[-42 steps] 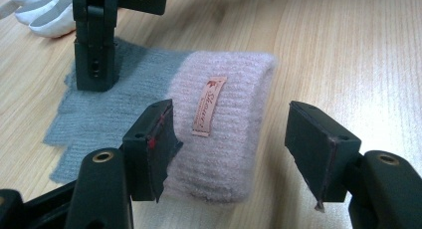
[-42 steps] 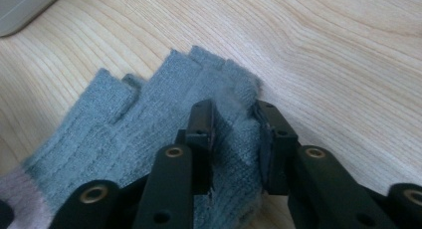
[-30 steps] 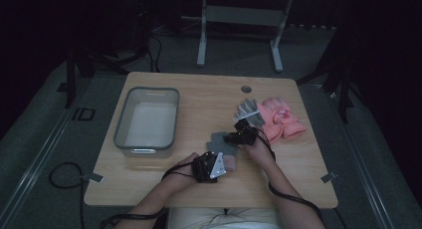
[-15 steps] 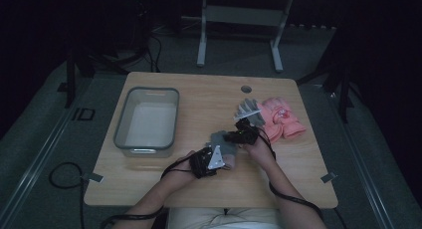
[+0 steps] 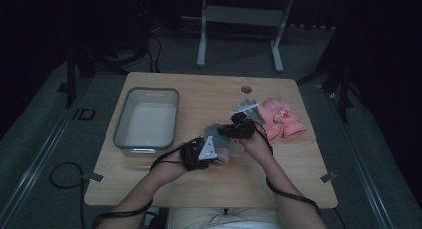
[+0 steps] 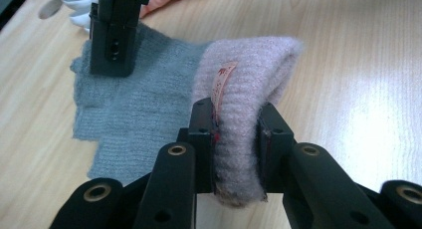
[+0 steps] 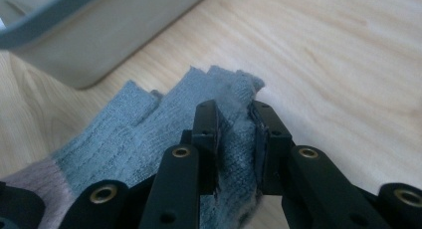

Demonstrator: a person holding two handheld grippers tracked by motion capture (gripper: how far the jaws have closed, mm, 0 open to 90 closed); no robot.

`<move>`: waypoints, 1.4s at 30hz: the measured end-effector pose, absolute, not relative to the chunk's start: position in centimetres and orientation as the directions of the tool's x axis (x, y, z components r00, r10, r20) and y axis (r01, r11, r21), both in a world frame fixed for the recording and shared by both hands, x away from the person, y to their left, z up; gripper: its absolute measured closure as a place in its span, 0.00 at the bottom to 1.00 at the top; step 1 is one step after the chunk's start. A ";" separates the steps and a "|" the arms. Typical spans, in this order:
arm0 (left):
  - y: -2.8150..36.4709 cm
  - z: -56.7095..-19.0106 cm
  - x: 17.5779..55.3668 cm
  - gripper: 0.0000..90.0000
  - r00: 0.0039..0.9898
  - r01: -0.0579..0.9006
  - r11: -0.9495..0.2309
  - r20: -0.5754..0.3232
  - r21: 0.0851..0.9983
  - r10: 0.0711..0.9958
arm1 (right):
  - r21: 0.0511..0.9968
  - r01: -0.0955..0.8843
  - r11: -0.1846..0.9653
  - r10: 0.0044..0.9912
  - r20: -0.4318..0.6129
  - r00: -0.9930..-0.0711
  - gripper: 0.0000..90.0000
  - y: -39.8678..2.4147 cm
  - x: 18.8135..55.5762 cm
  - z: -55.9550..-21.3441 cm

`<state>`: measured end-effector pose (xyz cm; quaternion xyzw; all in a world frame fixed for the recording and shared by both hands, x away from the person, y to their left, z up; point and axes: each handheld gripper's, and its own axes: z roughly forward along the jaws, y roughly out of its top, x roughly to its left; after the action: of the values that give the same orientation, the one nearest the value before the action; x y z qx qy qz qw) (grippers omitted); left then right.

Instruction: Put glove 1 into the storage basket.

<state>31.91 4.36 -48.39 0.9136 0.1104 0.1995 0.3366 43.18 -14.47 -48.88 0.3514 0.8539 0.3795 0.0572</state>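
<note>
A grey knitted glove (image 5: pixel 217 135) with a pale pink cuff (image 6: pixel 249 74) is held between both grippers near the table's middle. My left gripper (image 6: pixel 236 119) is shut on the folded pink cuff, where a small label shows. My right gripper (image 7: pixel 235 124) is shut on the grey finger end of the glove (image 7: pixel 124 134). In the high view the left gripper (image 5: pixel 211 152) is at the near end of the glove and the right gripper (image 5: pixel 231 131) at its far end. In the left gripper view the grey part (image 6: pixel 144 104) still rests on the wood.
A clear plastic bin (image 5: pixel 147 122) stands on the left of the wooden table (image 5: pixel 298 179). A pair of pink gloves (image 5: pixel 283 117) and a light grey glove (image 5: pixel 246 108) lie at the right rear. A round hole (image 5: pixel 246 89) is in the tabletop.
Both hands have risen a little, taking the glove's ends with them. The bin and the other gloves have not moved.
</note>
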 end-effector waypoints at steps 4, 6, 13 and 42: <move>5.1 -47.0 32.1 0.81 0.885 0.061 -0.759 0.316 0.648 0.341 | 0.703 0.537 0.466 0.640 0.151 -0.754 0.83 -13.5 43.4 -47.4; 5.5 -46.2 32.1 0.81 0.878 0.059 -0.763 0.330 0.644 0.346 | 0.713 0.523 0.468 0.634 0.141 -0.760 0.83 -13.0 43.6 -46.6; 7.2 -43.7 32.5 0.81 0.859 0.052 -0.798 0.381 0.600 0.342 | 0.736 0.490 0.467 0.622 0.121 -0.774 0.83 -10.7 44.2 -44.2; 19.1 -42.4 34.4 0.82 0.776 0.223 -0.819 0.412 0.528 0.478 | 0.774 0.397 0.494 0.530 0.094 -0.843 0.83 4.4 47.5 -41.1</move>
<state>34.38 19.12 -42.40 0.9134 0.1919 0.2744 0.2316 47.49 4.43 -41.05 0.2691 0.8608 0.4249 0.0783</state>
